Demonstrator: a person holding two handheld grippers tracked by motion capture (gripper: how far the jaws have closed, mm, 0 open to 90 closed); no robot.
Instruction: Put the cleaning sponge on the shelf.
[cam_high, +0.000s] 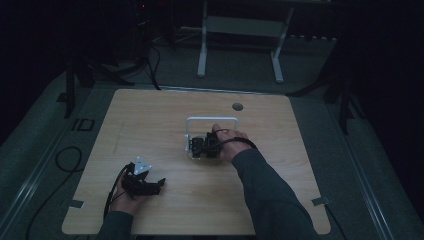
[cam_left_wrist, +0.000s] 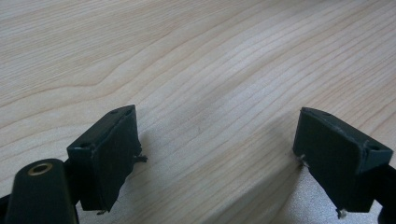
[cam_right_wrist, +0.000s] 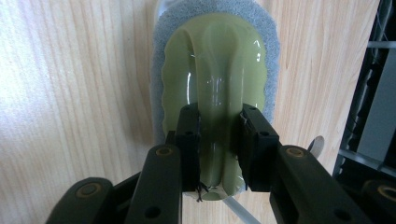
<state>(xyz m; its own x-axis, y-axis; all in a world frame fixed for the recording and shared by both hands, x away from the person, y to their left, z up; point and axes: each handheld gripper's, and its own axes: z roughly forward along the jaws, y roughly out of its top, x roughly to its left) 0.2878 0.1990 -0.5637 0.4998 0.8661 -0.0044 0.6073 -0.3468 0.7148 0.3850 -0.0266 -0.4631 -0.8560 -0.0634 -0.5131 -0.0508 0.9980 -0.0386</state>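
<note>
The pale green plastic scrubber with grey sponge base (cam_right_wrist: 215, 84) is clamped along its long ridge by the right gripper (cam_right_wrist: 219, 135), pressed flat on the table (cam_right_wrist: 70, 93); the left gripper (cam_left_wrist: 215, 154) is held wide, unloaded.

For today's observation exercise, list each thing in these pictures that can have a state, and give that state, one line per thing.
Right gripper: jaws shut on the scrubber's raised handle ridge.
Scrubber: green top over a grey pad, lying pad-down on the table, gripped.
Left gripper: jaws open, nothing between them, low over bare wood.
White wire frame: on the table at the right gripper; lying or standing is unclear.
Table: lit wood, room around it dark.
</note>
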